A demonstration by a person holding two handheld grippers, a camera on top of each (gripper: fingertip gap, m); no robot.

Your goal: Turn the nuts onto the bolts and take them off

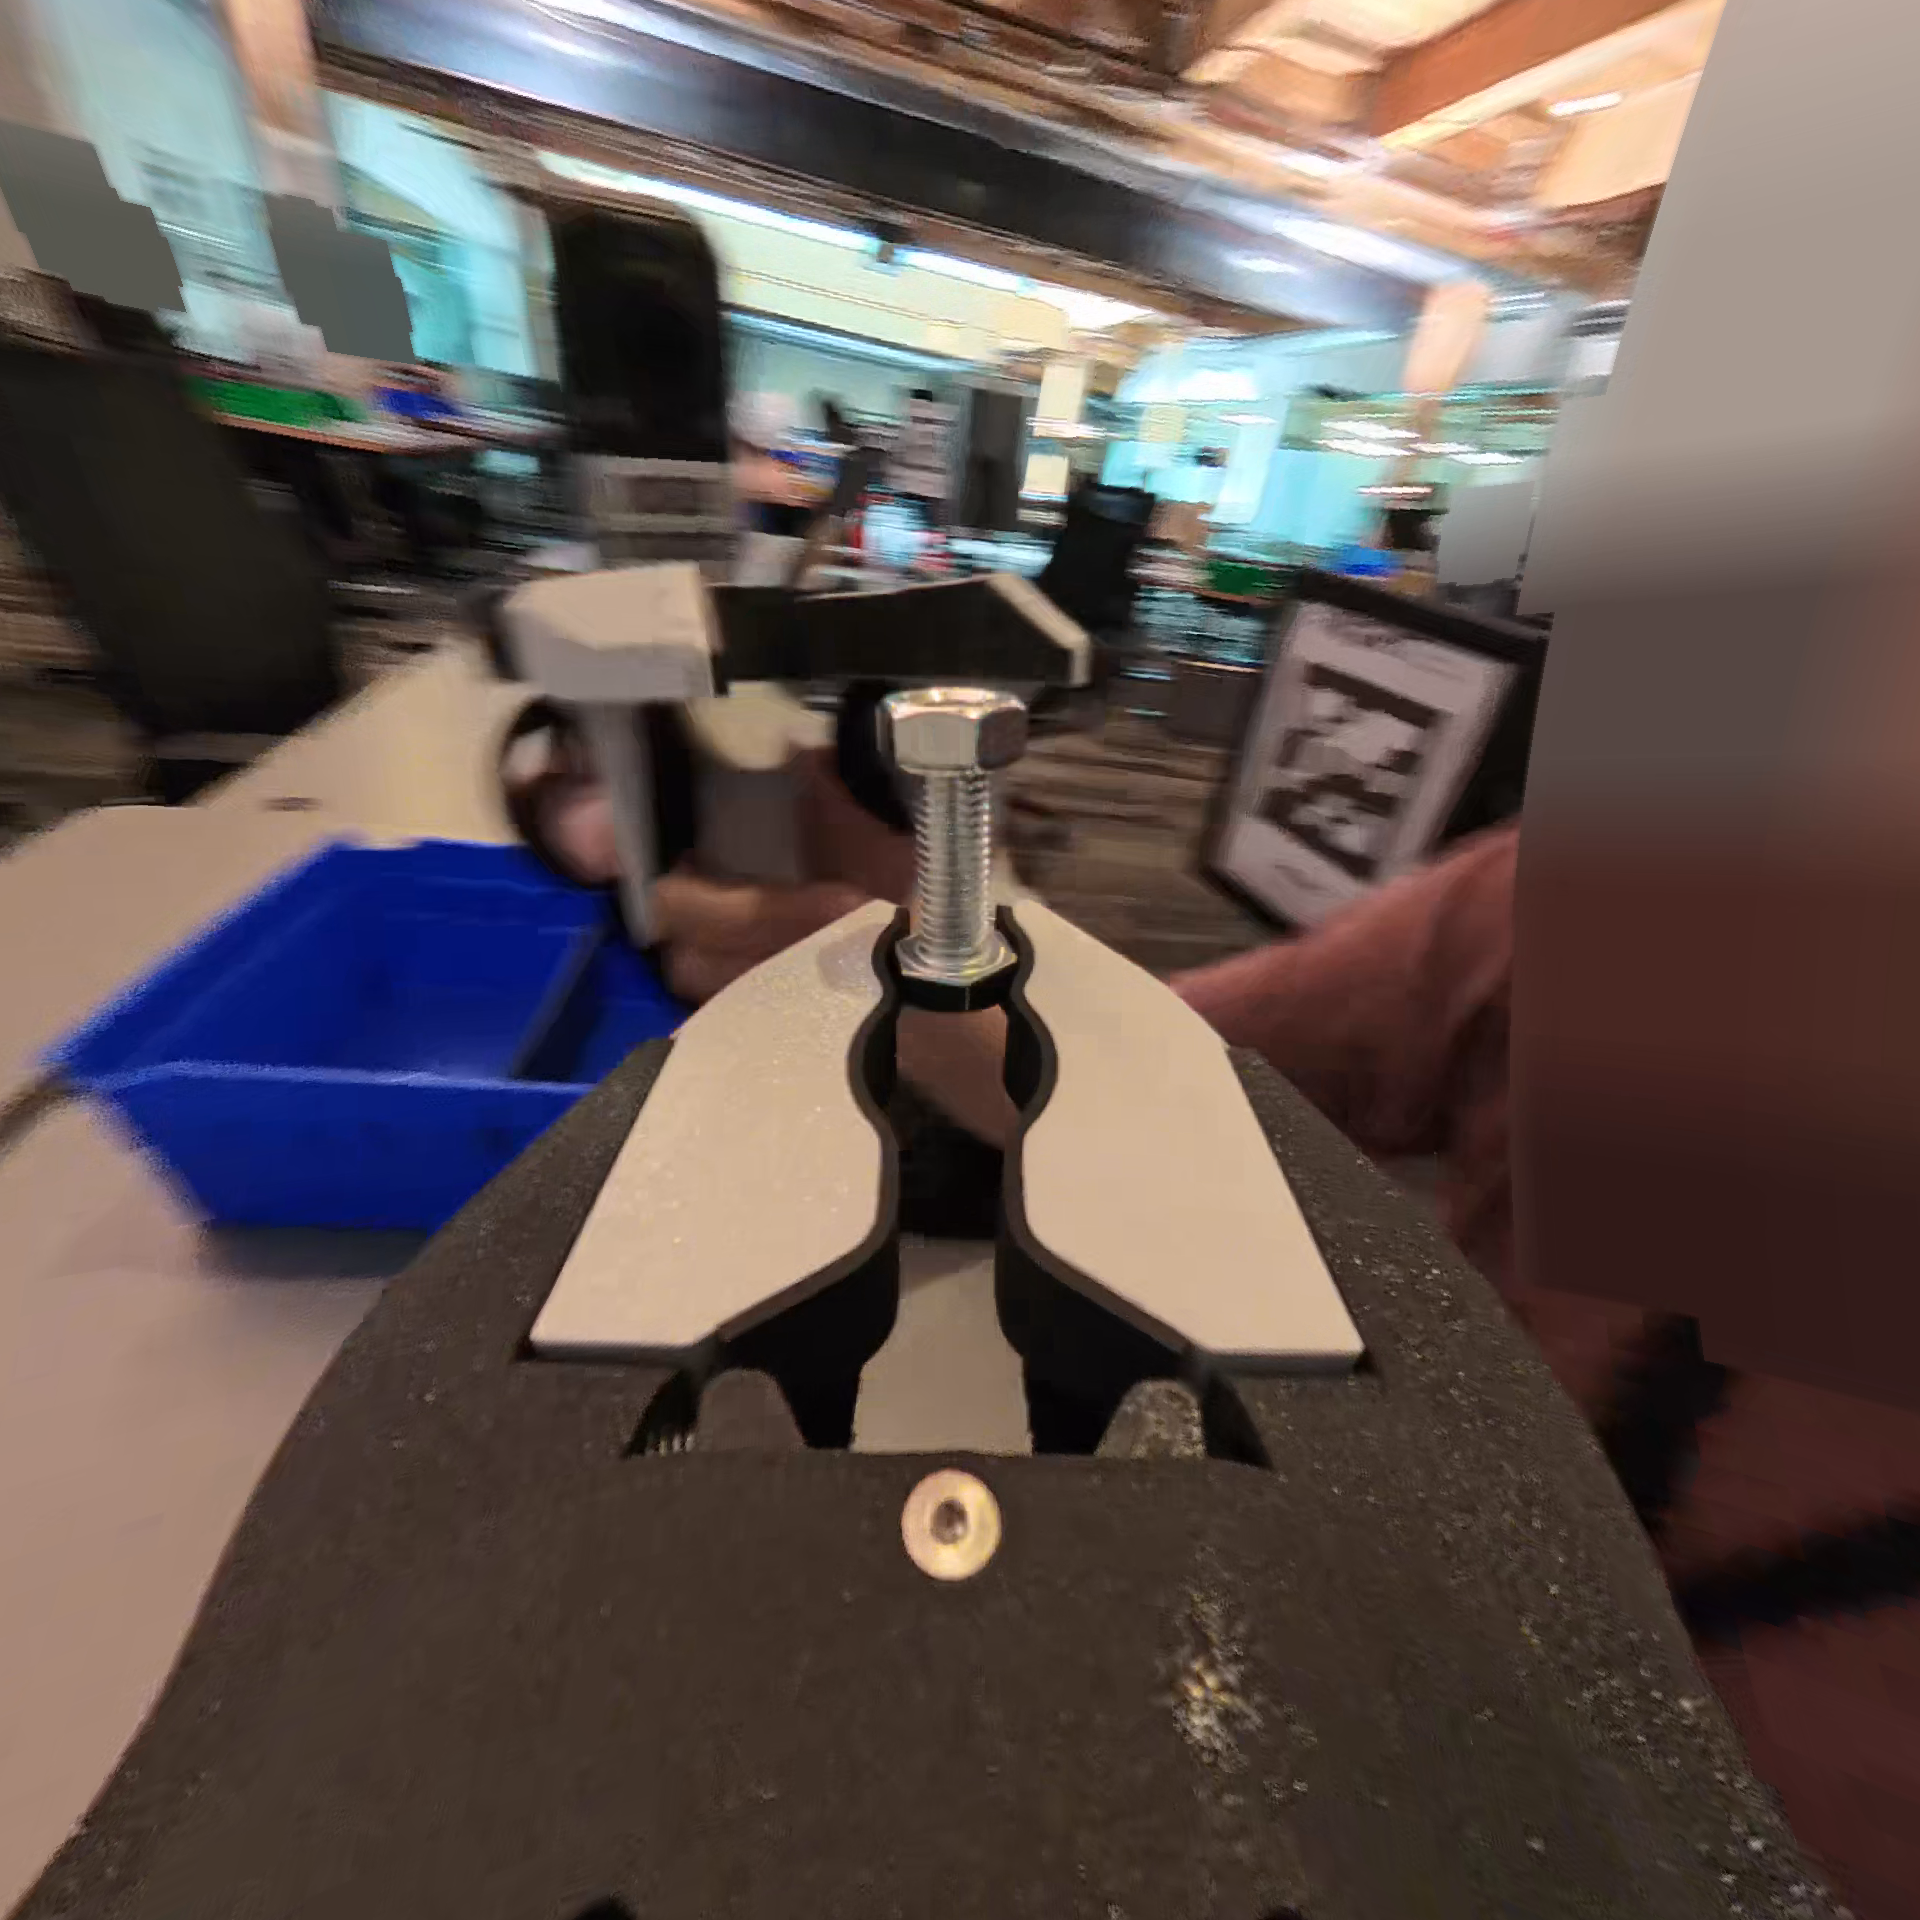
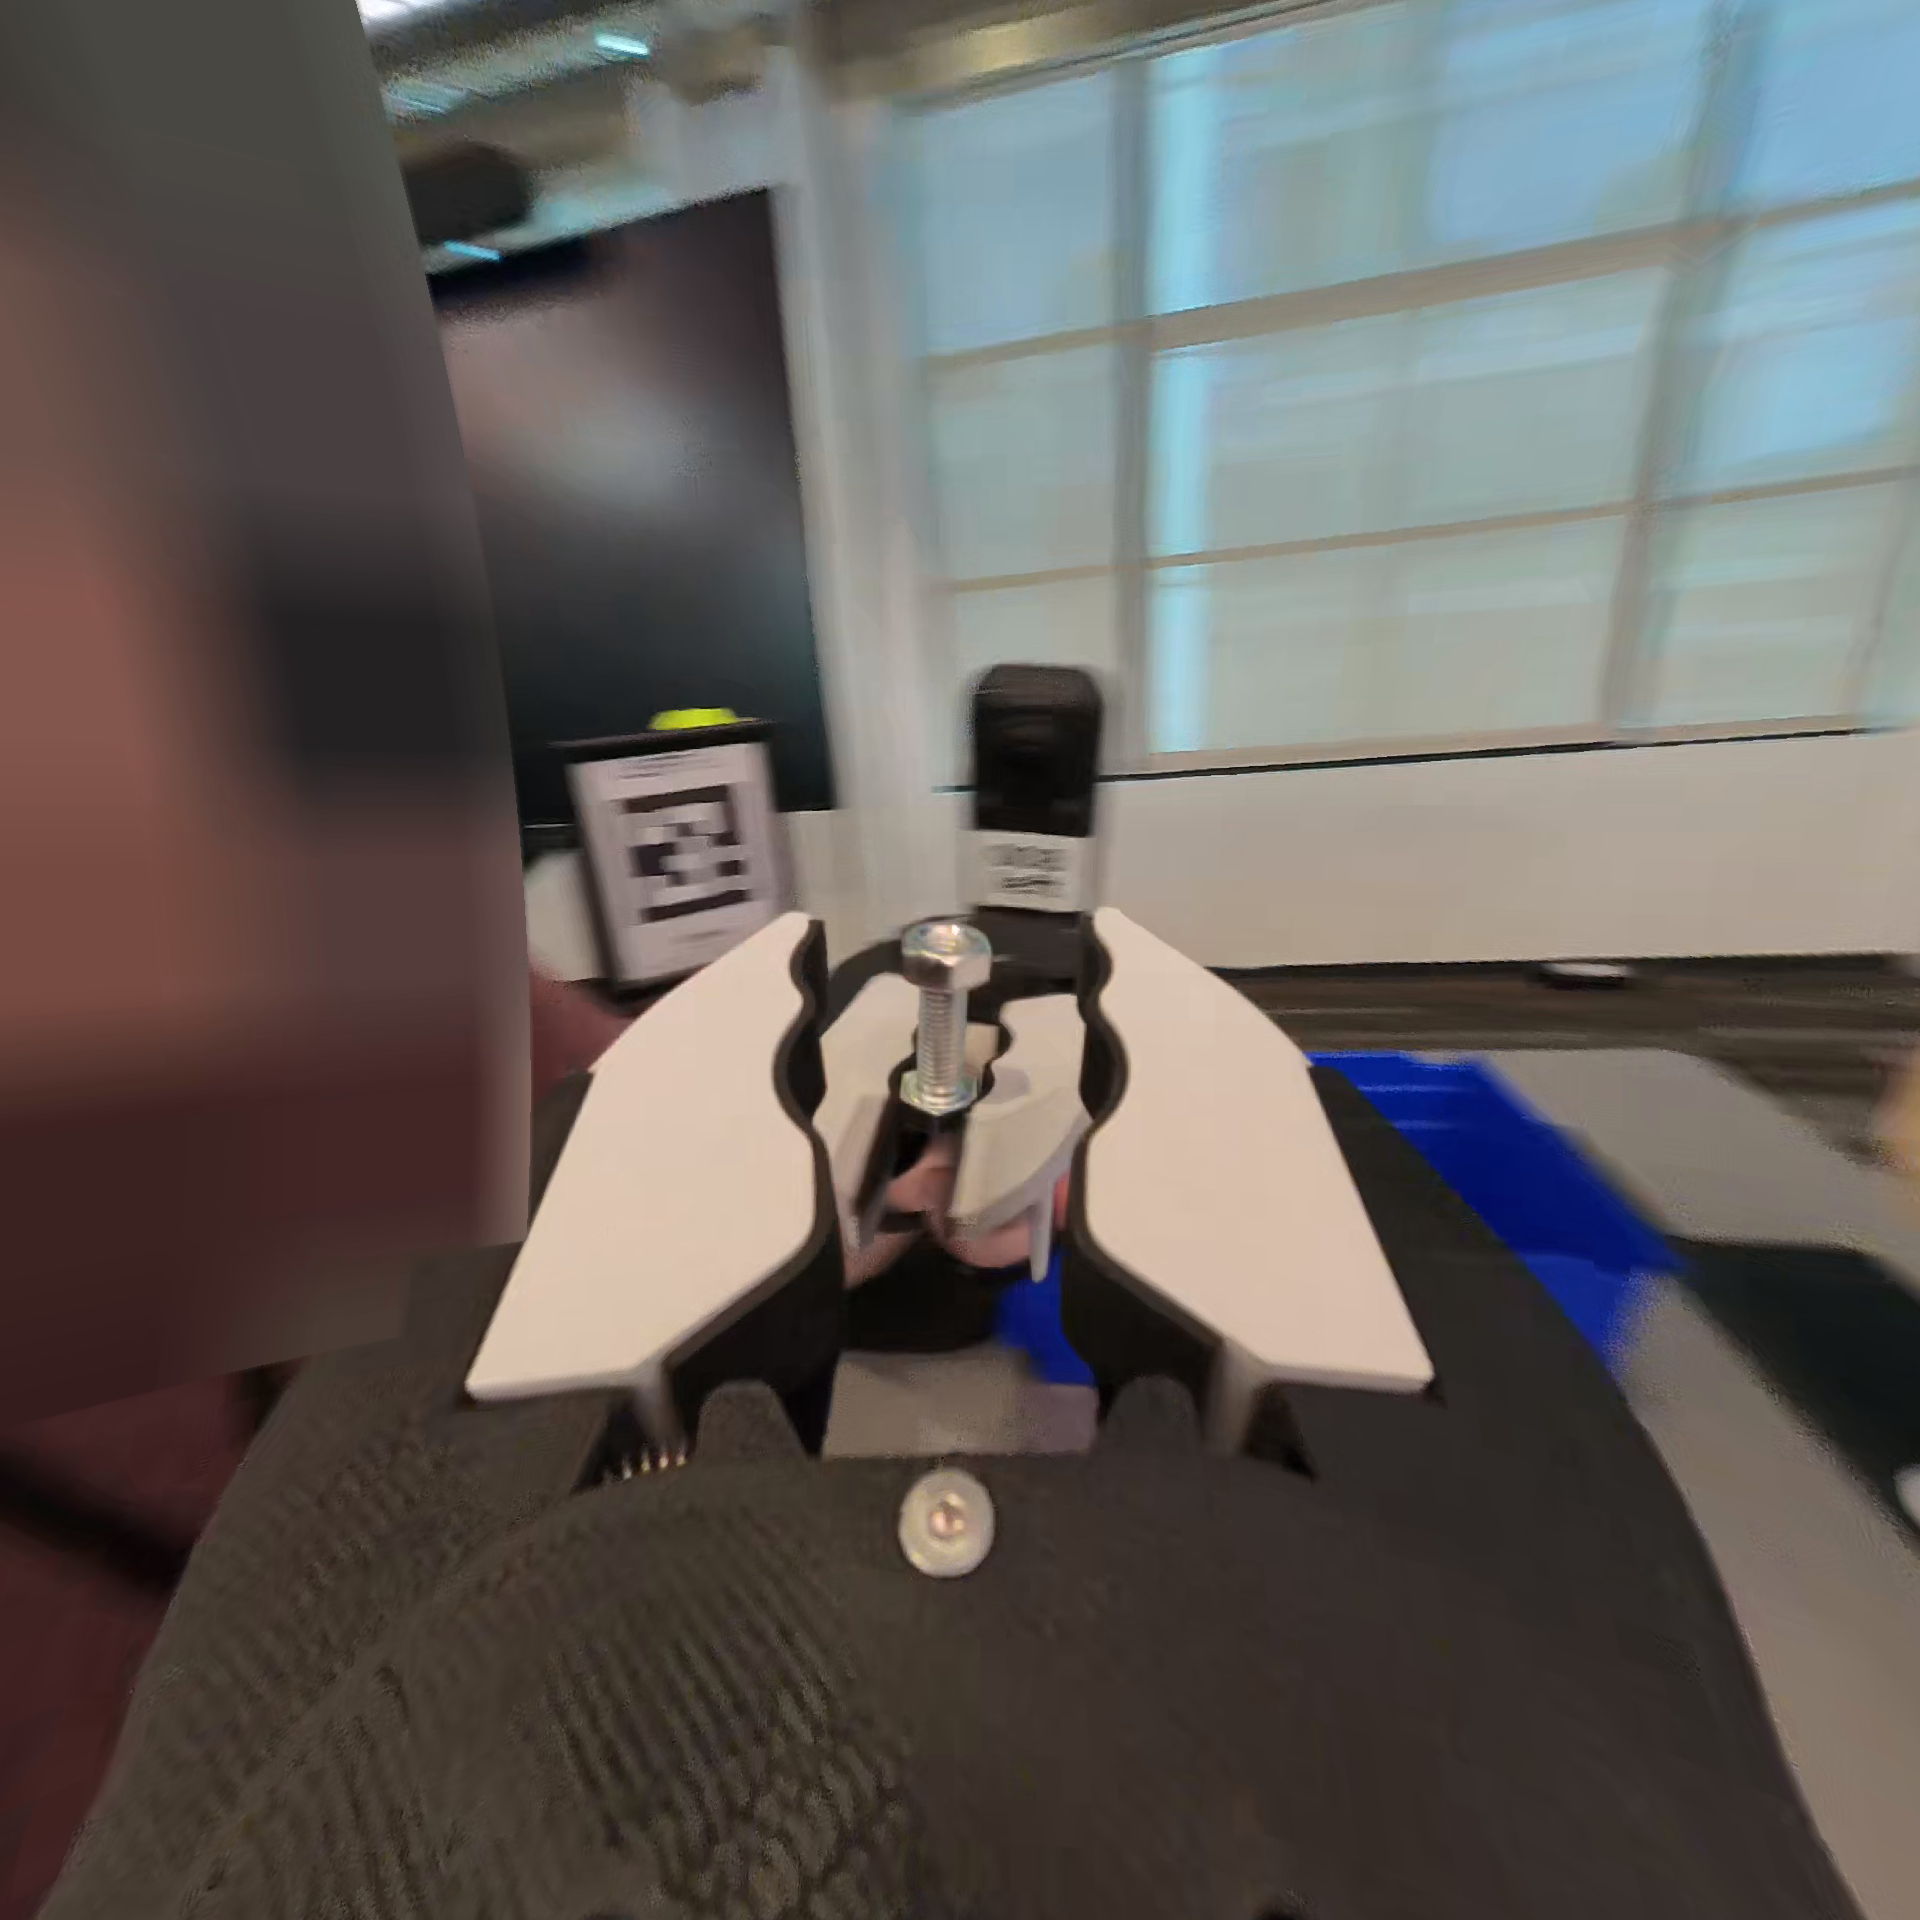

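Note:
A silver bolt (image 1: 951, 831) stands head up, threaded through a silver nut (image 1: 951, 961). My left gripper (image 1: 951, 925) is shut on the nut at its fingertips and holds it above the table. My right gripper (image 2: 956, 940) is open, its fingertips level with the bolt head (image 2: 945, 951), one on each side, not touching it. The bolt (image 2: 940, 1023), the nut (image 2: 938, 1091) and the left gripper (image 2: 997, 1153) show between its fingers. The right gripper (image 1: 821, 634) also shows in the left wrist view, just behind and above the bolt head.
A blue bin (image 1: 343, 1018) sits on the pale table (image 1: 104, 1351) to the left of the left gripper; it also shows in the right wrist view (image 2: 1455, 1143). A framed marker card (image 1: 1361, 758) stands at the back. A person's sleeve (image 1: 1351, 1018) is on the right.

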